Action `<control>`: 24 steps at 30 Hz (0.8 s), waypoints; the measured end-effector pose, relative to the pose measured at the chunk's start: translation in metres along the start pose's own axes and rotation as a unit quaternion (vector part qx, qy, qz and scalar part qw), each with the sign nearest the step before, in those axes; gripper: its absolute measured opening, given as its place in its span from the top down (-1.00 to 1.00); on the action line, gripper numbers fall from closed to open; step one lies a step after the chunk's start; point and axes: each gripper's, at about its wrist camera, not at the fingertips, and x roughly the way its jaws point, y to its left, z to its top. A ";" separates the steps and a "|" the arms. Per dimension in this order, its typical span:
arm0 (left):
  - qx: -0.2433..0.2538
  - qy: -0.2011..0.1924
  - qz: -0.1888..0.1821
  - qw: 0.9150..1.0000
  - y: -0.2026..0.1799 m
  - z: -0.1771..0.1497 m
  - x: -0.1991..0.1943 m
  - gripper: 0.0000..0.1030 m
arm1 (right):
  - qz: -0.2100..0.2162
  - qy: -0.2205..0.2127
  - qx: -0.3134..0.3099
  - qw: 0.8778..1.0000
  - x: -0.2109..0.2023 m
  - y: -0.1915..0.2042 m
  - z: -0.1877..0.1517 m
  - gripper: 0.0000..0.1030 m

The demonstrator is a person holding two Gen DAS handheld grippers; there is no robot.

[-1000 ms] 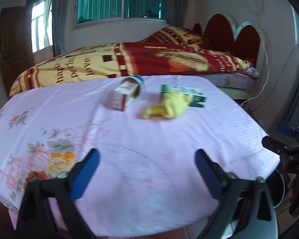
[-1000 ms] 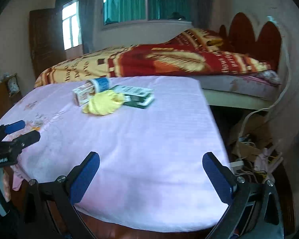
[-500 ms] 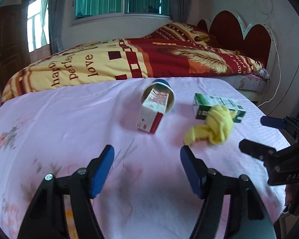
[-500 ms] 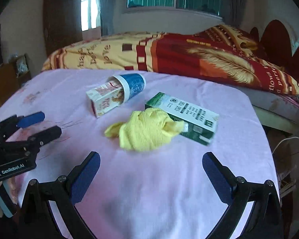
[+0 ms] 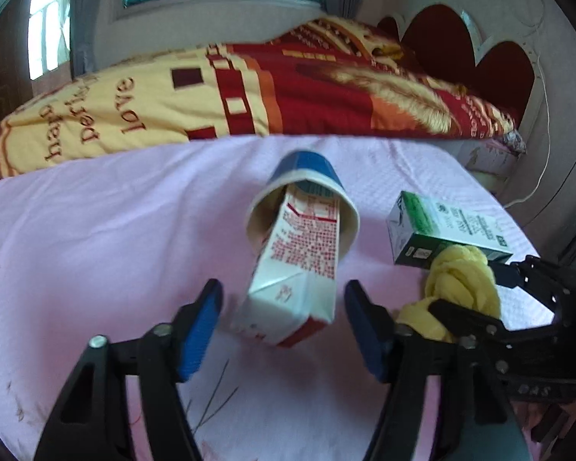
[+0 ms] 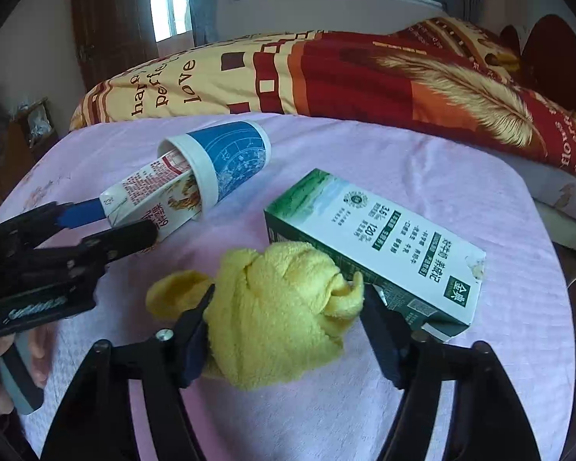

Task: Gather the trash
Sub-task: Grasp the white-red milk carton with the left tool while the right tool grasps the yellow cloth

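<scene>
Pink cloth covers the surface (image 5: 96,230), with a bed under a red and yellow blanket (image 6: 326,73) just behind it. On the cloth lie a red and white carton (image 5: 299,269) with its far end pushed into a blue paper cup (image 5: 307,176) on its side, a green and white carton (image 6: 372,246) to the right, and a crumpled yellow cloth (image 6: 280,307) touching that carton's near side. The left gripper (image 5: 284,319) has its fingers spread on either side of the red and white carton's near end, not yet touching it. The right gripper (image 6: 288,326) straddles the yellow cloth, fingers apart and brushing its sides (whether they press it is unclear). Only the right view shows the green carton's printed top; only the left view shows the cup's open mouth.
</scene>
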 end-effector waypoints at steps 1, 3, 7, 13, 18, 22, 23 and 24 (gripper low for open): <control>0.002 0.007 0.001 1.000 -0.002 0.001 0.003 0.09 | 0.001 0.001 -0.001 1.000 0.000 0.000 0.000 -0.26; -0.001 0.014 -0.003 1.000 -0.002 0.001 0.005 0.22 | 0.006 -0.003 0.000 1.000 -0.003 0.000 -0.001 -0.08; -0.006 0.000 -0.007 1.000 -0.003 -0.010 -0.015 0.27 | 0.015 -0.004 0.004 1.000 -0.012 -0.002 -0.007 0.05; 0.003 0.000 -0.008 1.000 -0.014 -0.026 -0.044 0.27 | 0.017 -0.004 0.002 1.000 -0.033 0.001 -0.026 0.08; 0.016 -0.003 0.022 1.000 -0.016 -0.038 -0.058 0.28 | 0.017 -0.011 -0.008 1.000 -0.051 0.007 -0.037 0.08; -0.009 0.001 0.004 1.000 -0.012 -0.042 -0.063 0.29 | 0.029 -0.013 -0.014 0.999 -0.054 0.013 -0.039 0.08; -0.002 -0.008 0.008 1.000 -0.014 -0.044 -0.066 0.28 | 0.029 -0.014 -0.017 0.999 -0.055 0.014 -0.040 0.08; -0.008 0.005 0.022 1.000 -0.012 -0.045 -0.059 0.29 | 0.028 -0.014 -0.018 0.999 -0.055 0.016 -0.041 0.08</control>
